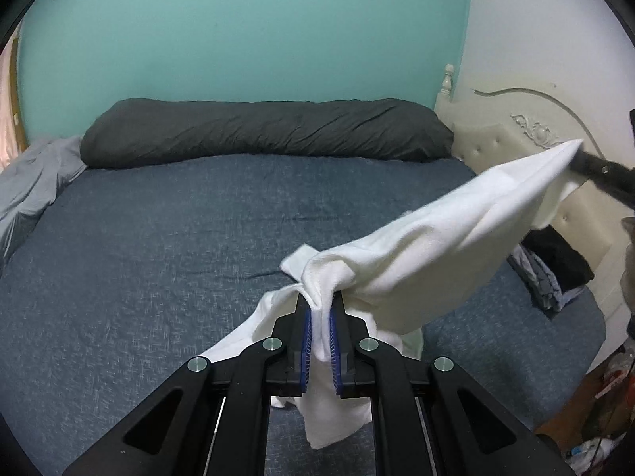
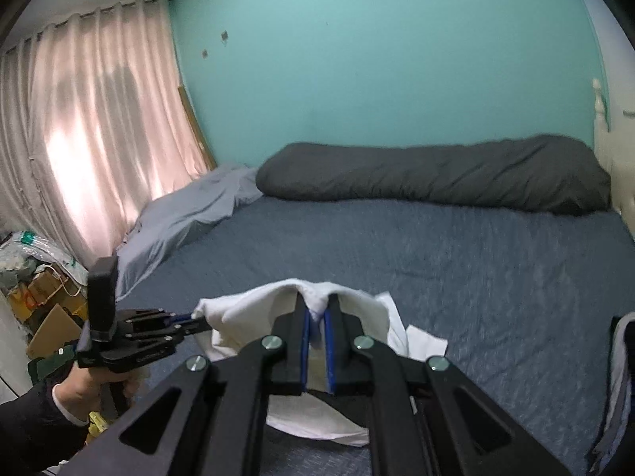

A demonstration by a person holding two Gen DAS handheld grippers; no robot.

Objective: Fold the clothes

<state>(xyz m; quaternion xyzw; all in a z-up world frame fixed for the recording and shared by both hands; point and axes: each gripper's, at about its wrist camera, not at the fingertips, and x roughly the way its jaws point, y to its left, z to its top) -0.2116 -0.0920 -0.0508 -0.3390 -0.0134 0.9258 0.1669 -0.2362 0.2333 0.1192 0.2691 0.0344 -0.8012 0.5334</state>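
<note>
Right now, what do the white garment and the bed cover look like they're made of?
White garment: soft matte knit, probably cotton; it drapes and bunches limply where both tongs pinch it. Bed cover: dark blue woven fabric with a flecked, matte texture; the exact fibre can't be told.

We look from each wrist along its own closed fingers, close above the bed, facing the teal wall. Both views share the dark bolster and the white garment.
</note>
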